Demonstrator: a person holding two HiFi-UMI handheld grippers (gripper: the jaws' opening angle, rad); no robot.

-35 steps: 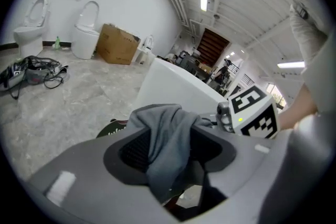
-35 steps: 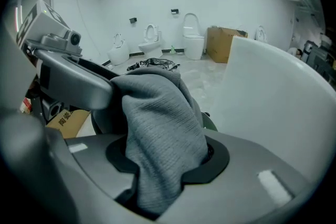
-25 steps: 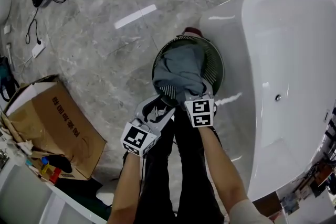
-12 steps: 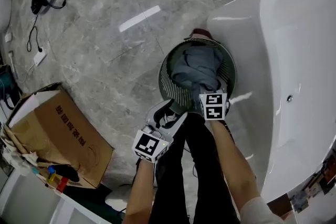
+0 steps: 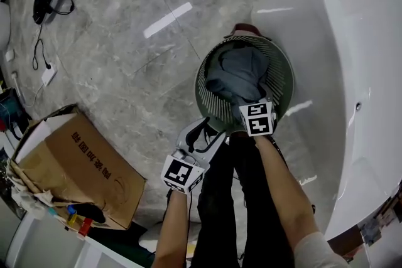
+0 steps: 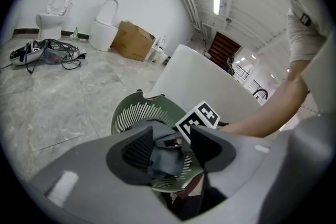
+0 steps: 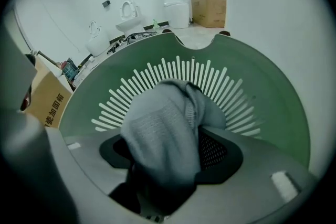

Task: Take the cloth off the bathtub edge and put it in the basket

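While the bathtub (image 5: 352, 41) edge looks bare, the basket (image 5: 210, 81) just beside it holds the cloth (image 5: 239, 75), heaped toward its near rim. The right gripper (image 5: 249, 102) is opening its jaws around a fold of cloth; it should let the fold fall free, then lift straight up. The left gripper (image 5: 201, 135) hangs half-open and empty outside that rim.

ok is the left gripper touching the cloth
Apart. The head view shows the left gripper outside the basket rim, with the cloth inside it, clear of its open jaws.
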